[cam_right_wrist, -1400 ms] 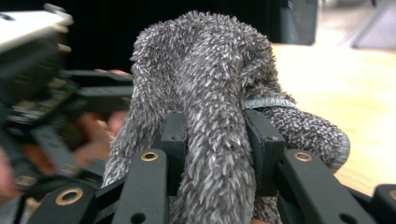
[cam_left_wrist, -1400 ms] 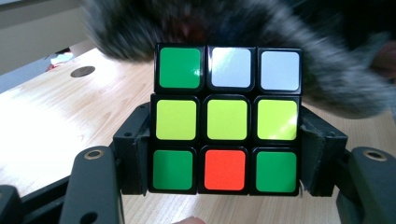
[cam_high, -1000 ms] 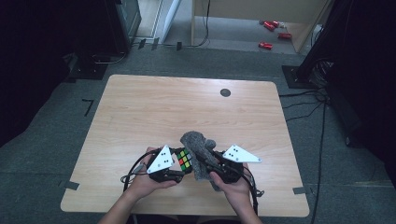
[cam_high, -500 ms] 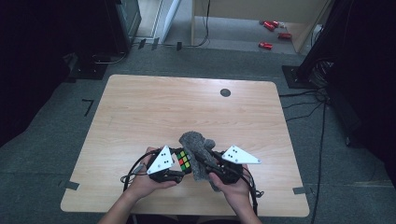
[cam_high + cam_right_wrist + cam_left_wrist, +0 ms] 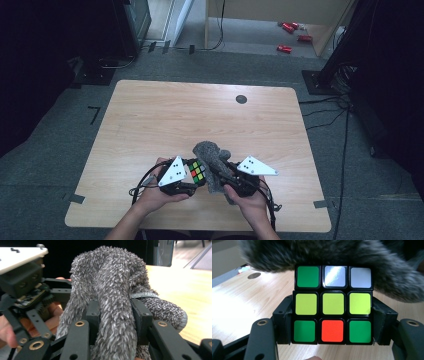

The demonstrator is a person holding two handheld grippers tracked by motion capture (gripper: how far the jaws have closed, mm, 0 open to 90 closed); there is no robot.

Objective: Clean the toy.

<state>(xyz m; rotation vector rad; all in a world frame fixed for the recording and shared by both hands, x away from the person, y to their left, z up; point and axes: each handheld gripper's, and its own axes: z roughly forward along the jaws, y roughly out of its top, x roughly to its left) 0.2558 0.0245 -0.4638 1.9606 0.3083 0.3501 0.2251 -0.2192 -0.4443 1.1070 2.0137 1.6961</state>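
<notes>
Left gripper [image 5: 192,176]: held in the person's left hand [image 5: 157,192] over the near edge of the bench [image 5: 165,115]; its fingers [image 5: 283,320] press on opposite sides of a puzzle cube [image 5: 333,308].
Puzzle cube: clamped between those fingers, above the bench; the face toward the left gripper view shows green, white, white on top, three yellow squares in the middle, and green, red, green below.
Right gripper [image 5: 220,175]: held in the person's right hand [image 5: 250,200], just beside the left gripper; its fingers [image 5: 141,320] pinch a fold of a grey fuzzy cloth [image 5: 112,297].
Grey fuzzy cloth: bunched up, rising above the right gripper's fingers and touching the cube's far side in the left gripper view.
Bench: light wood, with a dark round spot [image 5: 241,99] near the far edge.
</notes>
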